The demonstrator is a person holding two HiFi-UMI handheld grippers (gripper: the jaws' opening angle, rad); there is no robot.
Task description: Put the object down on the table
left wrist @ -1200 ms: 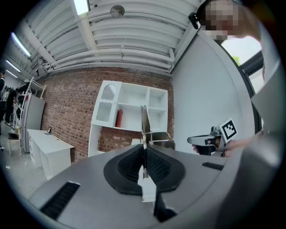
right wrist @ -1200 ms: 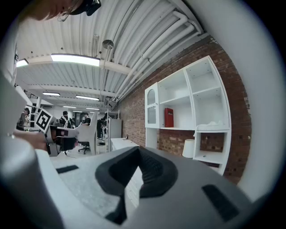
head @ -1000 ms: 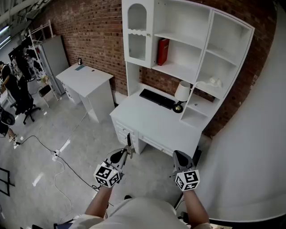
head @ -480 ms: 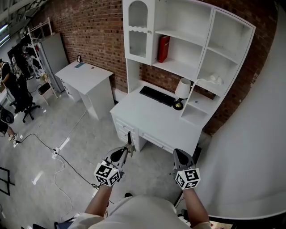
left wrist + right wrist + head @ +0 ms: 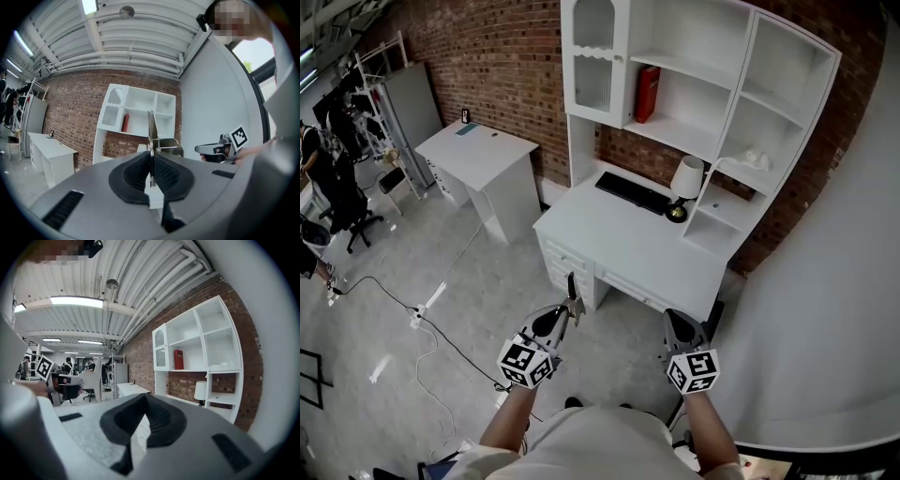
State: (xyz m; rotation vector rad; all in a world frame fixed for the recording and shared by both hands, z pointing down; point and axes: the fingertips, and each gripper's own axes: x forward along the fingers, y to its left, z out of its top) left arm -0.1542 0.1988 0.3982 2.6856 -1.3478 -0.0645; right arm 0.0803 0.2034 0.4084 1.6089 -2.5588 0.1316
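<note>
While standing well back from the furniture, holds both grippers low in front of the body, above bare floor (image 5: 487, 281). Grips a thin metal tool (image 5: 571, 286) in the left gripper (image 5: 570, 317), pads squeezed together on its lower end, with the flat, blade-like upper part standing up past the jaw tips and turned edge-on in the left gripper view. Cannot say just what kind of tool. Carries nothing in the right gripper (image 5: 674, 323): shows its two pads closed on each other in the right gripper view, with only the room beyond them.

Looks onward past a loose cable (image 5: 394, 302) on the floor to the white desk (image 5: 609, 248), well apart from both grippers. Finds a black keyboard (image 5: 635, 194) and a small lamp (image 5: 686, 178) toward the back of it, under a white shelf unit (image 5: 698, 136) with a red book (image 5: 647, 94), all against a brick wall (image 5: 506, 75). Offers plenty of bare top along the near edge. Shows a second white table (image 5: 478, 148) farther off to the left, by the same wall.

Judged from this: has the tool lifted and in carriage, with nothing set down yet. Leaves the whole placing to do: approach the desk, most likely, lower the tool onto the bare top, part the left jaws, draw clear.
</note>
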